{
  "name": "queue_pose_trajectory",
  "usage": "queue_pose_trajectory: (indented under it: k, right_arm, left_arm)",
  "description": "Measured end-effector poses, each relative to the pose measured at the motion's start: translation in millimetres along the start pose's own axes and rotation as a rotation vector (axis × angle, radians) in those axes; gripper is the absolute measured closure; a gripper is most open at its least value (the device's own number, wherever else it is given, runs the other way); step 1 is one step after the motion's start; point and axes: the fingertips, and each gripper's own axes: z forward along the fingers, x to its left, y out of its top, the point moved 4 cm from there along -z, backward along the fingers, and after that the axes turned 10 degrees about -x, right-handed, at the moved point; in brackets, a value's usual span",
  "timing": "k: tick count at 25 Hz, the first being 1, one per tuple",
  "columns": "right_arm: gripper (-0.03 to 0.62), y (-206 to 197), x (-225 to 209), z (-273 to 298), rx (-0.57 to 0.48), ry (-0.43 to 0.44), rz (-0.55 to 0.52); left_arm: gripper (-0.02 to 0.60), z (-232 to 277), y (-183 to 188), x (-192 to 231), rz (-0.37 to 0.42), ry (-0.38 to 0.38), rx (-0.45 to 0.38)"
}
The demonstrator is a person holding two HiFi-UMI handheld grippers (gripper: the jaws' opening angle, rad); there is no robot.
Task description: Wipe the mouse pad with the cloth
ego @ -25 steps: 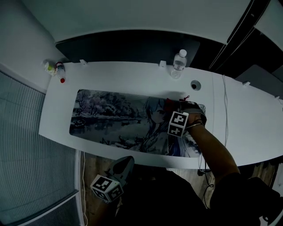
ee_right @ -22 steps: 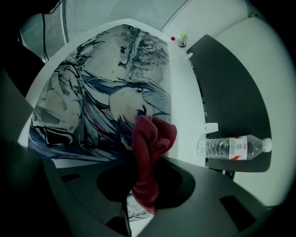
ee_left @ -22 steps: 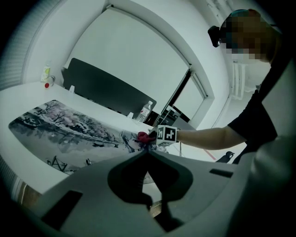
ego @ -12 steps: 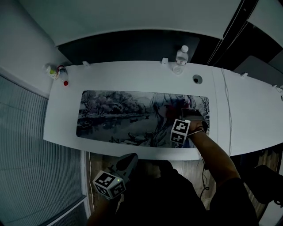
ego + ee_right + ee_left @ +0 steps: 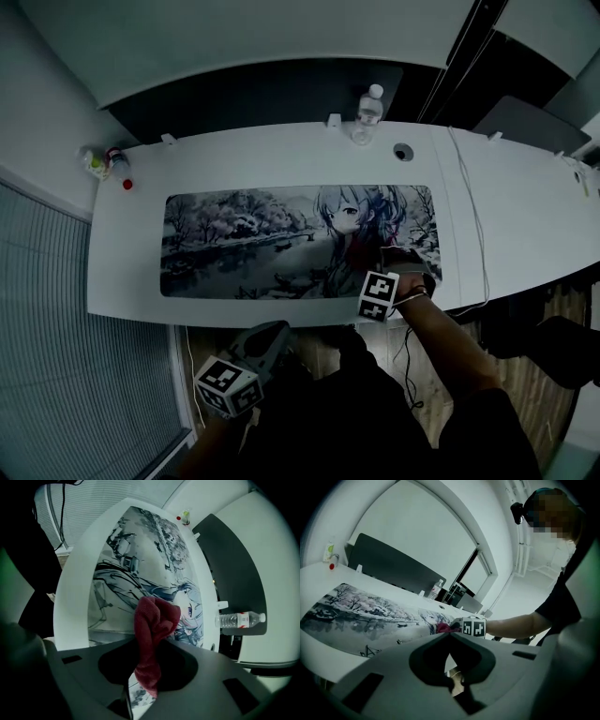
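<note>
The right tongs [image 5: 397,256], clamped on the red cloth [image 5: 152,630], have drawn it down the right end of the mouse pad [image 5: 253,239] to its near edge, so that strip is probably wiped, while the left tongs [image 5: 272,336], closed on nothing, hang below the worktop [image 5: 281,145].

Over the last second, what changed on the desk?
The right claw, shut on the cloth, dragged it across the pad's right end toward the person, from by the far edge to the near one. The left claw stayed off the desk, shut and empty; pad and bottle did not move.
</note>
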Motion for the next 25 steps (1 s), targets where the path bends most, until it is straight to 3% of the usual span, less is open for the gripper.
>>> queue_pose_trajectory:
  k: [6,11,15,20,25]
  right_arm:
    - [0.484,4,42,-23,0.078,0.037,-0.055]
    - [0.484,21,64,-29,0.065,-0.024,-0.047]
    - [0.484,30,78,-34,0.076,-0.024,-0.029]
    - [0.484,37,89,-47,0.118,0.047,-0.01]
    - [0.483,82,98,-43,0.025,0.001,-0.01]
  left_arm:
    - [0.575,-15,-2,2,0.013,-0.052,0.015]
    - [0.575,-25,0,5,0.024,-0.093,0.026]
    - [0.575,-36,1,9,0.037,-0.111,0.027]
    - [0.575,-54,2,18,0.043,-0.114,0.02]
    - [0.575,-80,3,30,0.04,-0.099,0.007]
